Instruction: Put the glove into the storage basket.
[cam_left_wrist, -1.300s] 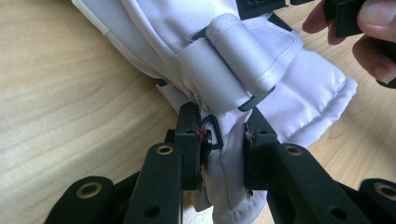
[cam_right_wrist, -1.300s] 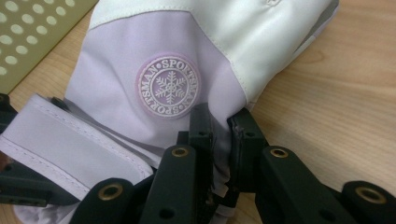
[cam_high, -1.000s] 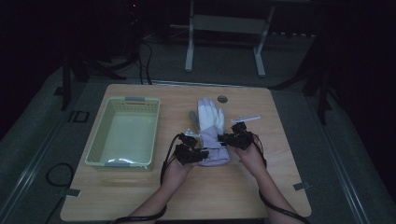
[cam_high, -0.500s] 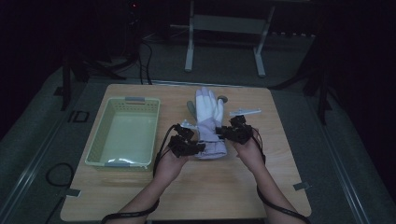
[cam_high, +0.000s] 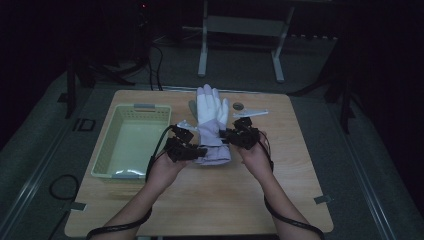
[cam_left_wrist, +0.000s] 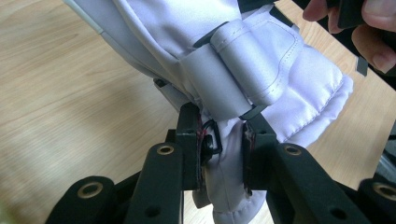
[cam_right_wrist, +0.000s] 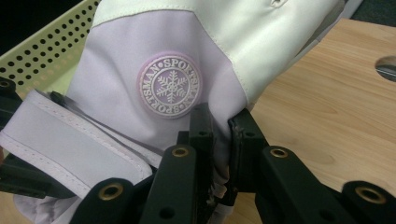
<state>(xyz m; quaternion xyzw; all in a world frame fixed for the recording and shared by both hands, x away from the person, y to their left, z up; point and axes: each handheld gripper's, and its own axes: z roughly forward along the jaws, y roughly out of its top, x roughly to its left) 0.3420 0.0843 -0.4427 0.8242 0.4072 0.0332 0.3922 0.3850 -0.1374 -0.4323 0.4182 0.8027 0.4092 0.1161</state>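
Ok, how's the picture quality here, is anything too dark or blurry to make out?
High view: dim and underexposed, the surroundings nearly black, yet the glove, basket and table read fine. Left gripper view: bright, the glove's strap sharp, the wood at left smeared. Right gripper view: well lit, the snowflake badge crisp, the basket wall behind soft.

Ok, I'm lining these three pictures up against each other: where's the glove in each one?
High view: glove at table centre, cuff between both grippers, fingers pointing away.
Left gripper view: upper middle and right, cuff fabric pinched in the jaws.
Right gripper view: centre and left, round snowflake badge above the jaws.
Shared landmark: wooden table.
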